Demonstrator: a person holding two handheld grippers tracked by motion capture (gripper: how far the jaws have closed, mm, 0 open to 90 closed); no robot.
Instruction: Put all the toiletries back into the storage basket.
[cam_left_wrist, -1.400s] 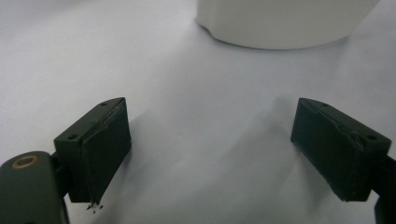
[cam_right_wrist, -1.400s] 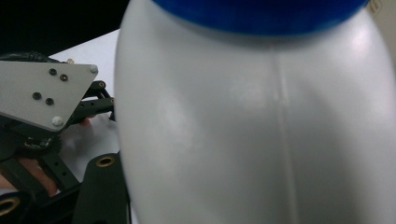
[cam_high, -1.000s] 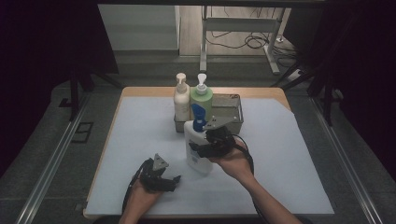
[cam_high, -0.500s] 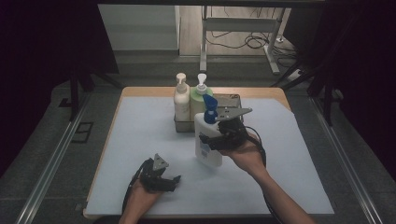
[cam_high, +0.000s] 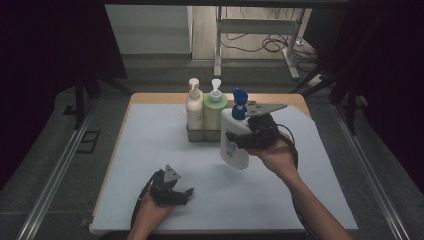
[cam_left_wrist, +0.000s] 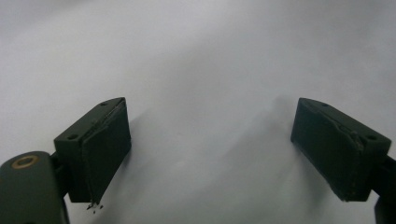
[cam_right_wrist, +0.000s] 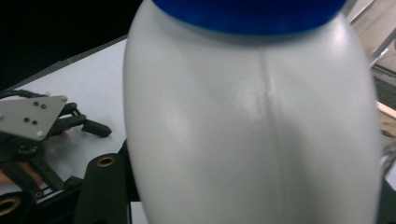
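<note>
Meanwhile right hand-held gripper (cam_high: 239, 141) clamps white bottle (cam_high: 234, 142) beside rack (cam_high: 196, 134); left (cam_high: 184, 194) gapes empty.

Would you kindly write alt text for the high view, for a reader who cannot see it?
The right gripper holds a white pump bottle with a blue top above the pale table, beside a grey rack. The rack holds a cream bottle and a green bottle. The left gripper rests open near the table's front edge.

A wooden-edged table (cam_high: 150, 97) covered by a pale sheet is set on a grey floor (cam_high: 45, 145). Behind it, black cables (cam_high: 260, 42) are strewn beside a metal frame leg (cam_high: 218, 47). The sides are left in darkness.
</note>
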